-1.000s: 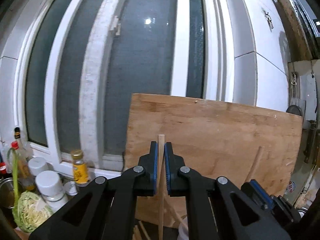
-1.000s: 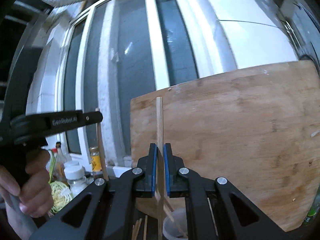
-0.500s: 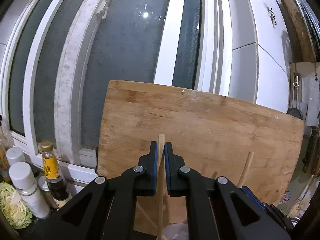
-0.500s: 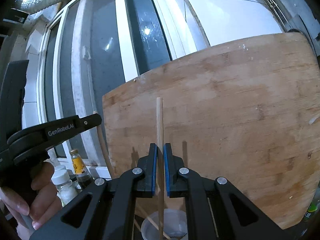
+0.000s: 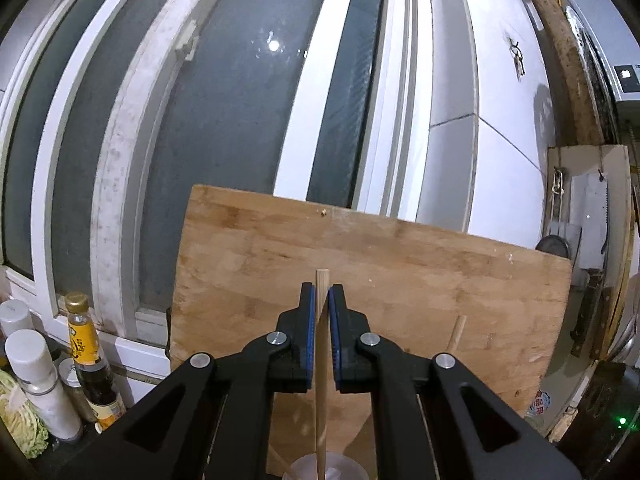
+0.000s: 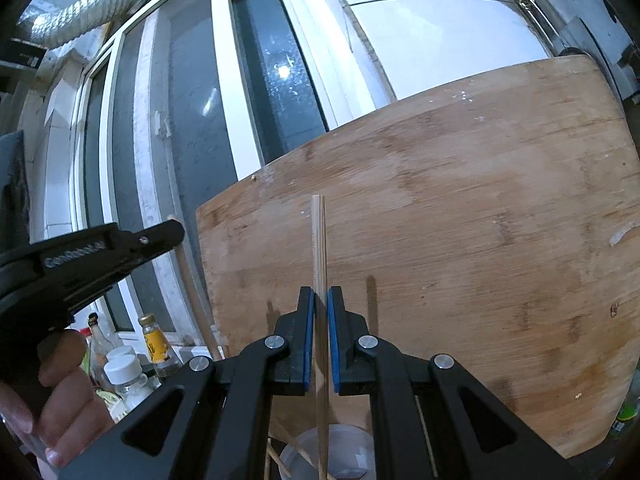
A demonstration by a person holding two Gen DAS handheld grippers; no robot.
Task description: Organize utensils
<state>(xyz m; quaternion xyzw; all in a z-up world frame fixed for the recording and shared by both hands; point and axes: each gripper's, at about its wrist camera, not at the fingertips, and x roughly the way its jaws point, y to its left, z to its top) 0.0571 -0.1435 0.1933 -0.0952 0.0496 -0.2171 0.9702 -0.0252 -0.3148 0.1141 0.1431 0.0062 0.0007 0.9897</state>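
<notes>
My left gripper [image 5: 322, 300] is shut on a wooden chopstick [image 5: 321, 380] held upright, its lower end over a translucent plastic cup [image 5: 326, 468] at the bottom edge. My right gripper [image 6: 319, 304] is shut on another wooden chopstick [image 6: 319, 248], also upright, its lower end reaching into the same cup [image 6: 344, 456], which holds a few more chopsticks [image 6: 280, 460]. The left gripper [image 6: 100, 252] shows at the left of the right wrist view, held by a hand. The right gripper's chopstick tip [image 5: 456, 332] shows in the left wrist view.
A large wooden cutting board [image 5: 400, 288] leans against the window [image 5: 224, 120] just behind the cup; it also fills the right wrist view [image 6: 480, 220]. Sauce bottles [image 5: 86, 344], white-capped jars [image 5: 36, 380] and a cabbage [image 5: 20, 420] stand at the left.
Both grippers have shifted right and come closer to the cutting board, each still holding its chopstick. The cup has come into view under the left gripper.
</notes>
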